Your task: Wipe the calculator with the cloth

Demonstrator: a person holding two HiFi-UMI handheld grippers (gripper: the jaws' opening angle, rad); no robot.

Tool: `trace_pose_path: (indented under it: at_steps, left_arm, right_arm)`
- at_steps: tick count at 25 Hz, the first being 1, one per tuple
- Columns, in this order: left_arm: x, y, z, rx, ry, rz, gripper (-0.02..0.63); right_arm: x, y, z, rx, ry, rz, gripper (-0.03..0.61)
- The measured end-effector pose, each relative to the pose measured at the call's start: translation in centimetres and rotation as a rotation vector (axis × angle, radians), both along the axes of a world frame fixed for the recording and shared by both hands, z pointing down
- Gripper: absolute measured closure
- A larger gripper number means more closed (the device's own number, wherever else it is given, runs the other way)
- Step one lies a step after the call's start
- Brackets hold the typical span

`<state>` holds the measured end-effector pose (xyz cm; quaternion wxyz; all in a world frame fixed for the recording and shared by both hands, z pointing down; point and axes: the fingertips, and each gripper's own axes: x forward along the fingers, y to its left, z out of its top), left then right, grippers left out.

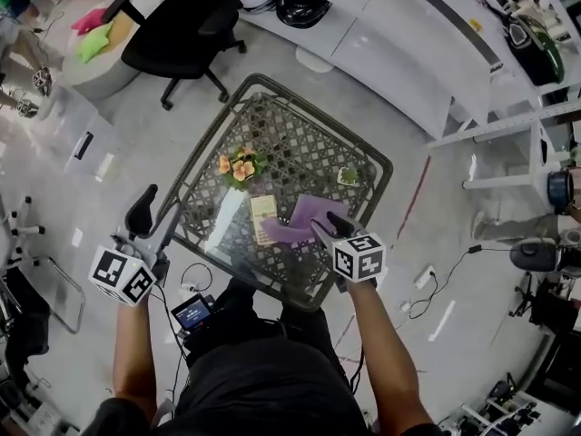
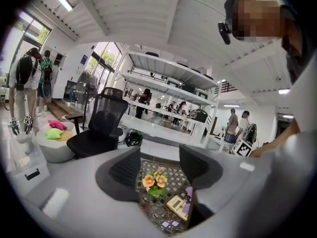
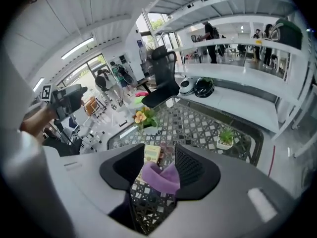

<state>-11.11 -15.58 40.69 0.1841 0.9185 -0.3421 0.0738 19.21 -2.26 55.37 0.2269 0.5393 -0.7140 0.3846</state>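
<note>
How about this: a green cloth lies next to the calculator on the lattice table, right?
Not green: the cloth is purple, as the head view shows. It does lie next to the calculator on the lattice table.

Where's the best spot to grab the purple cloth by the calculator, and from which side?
Take the purple cloth by its raised, rumpled fold, coming steeply down from the person's side. That ridge stands up off the lattice table, so the right tool, open astride it, can probably pinch it; the flatter edges offer less, and the calculator lies close beside.
</note>
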Motion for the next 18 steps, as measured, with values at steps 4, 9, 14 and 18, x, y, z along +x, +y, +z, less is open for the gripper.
trace_pose_path:
  at_steps: [4,9,14,18]
  left_arm:
    - [-1.9,0.2,1.7,-0.044,-0.009,-0.058,0.339]
    - [-2.3,2.0,2.9,-0.082,-0.019,-0.114,0.339]
    - [-3.2,3.0,4.3,-0.107,-0.021,-0.145,0.339]
    - [-4.2,3.5,5.3,-0.127,-0.02,-0.174,0.339]
  right_arm:
    - [-0.2,0.2,6.1,-0.127,0.011,-0.029,0.389]
    - [0.5,2.4,12.4,-0.282,0.029,-0.095,0.353]
    - [0.4,4.1,17.5,-0.405,0.09,-0.175,0.339]
    - [0.2,4.5,19.0,-0.42,0.213,-0.287,0.341]
